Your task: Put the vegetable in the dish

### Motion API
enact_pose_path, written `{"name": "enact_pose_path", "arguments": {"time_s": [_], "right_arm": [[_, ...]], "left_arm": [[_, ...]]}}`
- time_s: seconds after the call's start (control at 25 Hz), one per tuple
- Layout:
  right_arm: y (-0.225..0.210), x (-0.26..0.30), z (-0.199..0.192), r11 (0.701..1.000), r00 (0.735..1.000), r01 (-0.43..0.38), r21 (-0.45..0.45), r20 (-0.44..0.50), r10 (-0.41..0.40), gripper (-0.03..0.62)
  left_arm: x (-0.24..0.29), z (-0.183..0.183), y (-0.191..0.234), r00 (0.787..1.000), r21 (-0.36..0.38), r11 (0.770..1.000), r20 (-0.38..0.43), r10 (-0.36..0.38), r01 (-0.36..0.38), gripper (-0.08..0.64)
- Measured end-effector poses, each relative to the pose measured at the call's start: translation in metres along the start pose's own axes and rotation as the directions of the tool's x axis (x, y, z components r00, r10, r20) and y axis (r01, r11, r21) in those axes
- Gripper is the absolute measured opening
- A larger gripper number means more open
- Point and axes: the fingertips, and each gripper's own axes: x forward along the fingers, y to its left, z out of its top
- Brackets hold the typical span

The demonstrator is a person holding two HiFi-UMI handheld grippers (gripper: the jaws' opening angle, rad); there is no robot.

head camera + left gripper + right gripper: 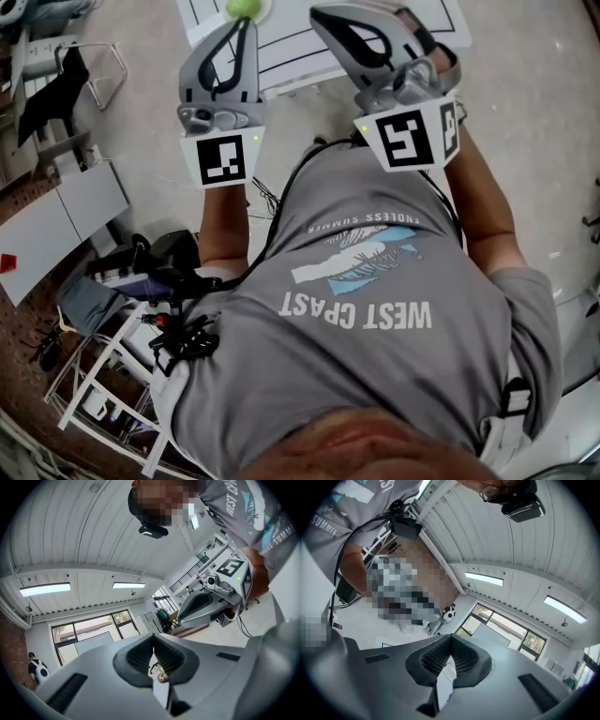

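Lined white surface [291,42], pale floor [534,122]

Reads as a lab or test hall, not a home. Ribbed white panel ceiling [84,536] with long strip lights [44,589], and big dark-framed windows [93,630] on the far wall. Pale smooth floor [525,112]; at the top of the head view, a white worktable [300,52] marked with black ruled lines. Lower left of that view: white metal rack [103,375], bundled cables [187,339], grey panels [66,211]. Another person with a backpack [35,667] stands at lower left of the left gripper view.
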Motion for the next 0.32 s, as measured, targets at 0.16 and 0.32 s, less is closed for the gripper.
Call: {"name": "enact_pose_path", "arguments": {"time_s": [0.16, 0.32], "right_arm": [[0.017, -0.007, 0.015, 0.999, 1.000, -0.019, -0.026, 0.005, 0.019, 0.006], [0.042, -0.017, 0.022, 0.999, 0.999, -0.034, -0.022, -0.015, 0.033, 0.006]], "left_arm": [[-0.021, 0.011, -0.004, 1.000, -0.013, 1.000, 0.022, 0.009, -0.009, 0.011], [-0.046, 0.010, -0.016, 0.999, -0.025, 1.000, 0.033, -0.002, 0.002, 0.011]]}}
